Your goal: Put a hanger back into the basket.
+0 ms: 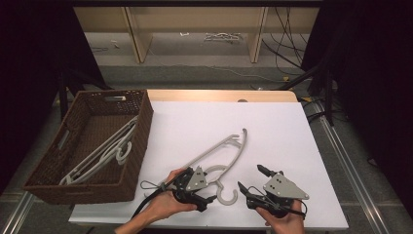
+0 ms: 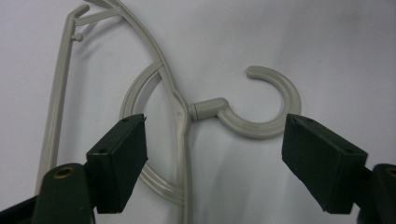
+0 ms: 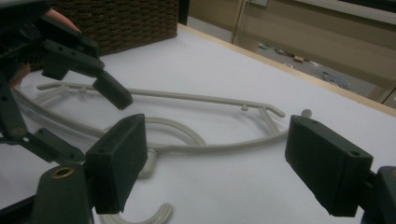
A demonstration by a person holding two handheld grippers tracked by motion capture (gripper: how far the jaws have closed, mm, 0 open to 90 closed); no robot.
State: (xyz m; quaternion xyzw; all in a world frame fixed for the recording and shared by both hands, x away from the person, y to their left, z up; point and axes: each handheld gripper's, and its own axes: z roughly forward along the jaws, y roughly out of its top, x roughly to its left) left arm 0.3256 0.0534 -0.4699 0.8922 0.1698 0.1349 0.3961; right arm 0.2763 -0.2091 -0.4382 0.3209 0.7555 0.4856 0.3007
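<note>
One grey hanger (image 1: 221,156) lies flat on the white table (image 1: 272,126), hook end toward me, approx. mid-table. My L gripper (image 2: 212,140) is over the neck w/ jaws wide apart, straddling neck and hook; pads not touching the plastic. R gripper (image 3: 215,158) sits just right of the hook, jaws also spread, nothing between them. Further left: brown wicker basket (image 1: 141,131) at table edge, w/ more hangers (image 1: 104,153) lying inside.
</note>
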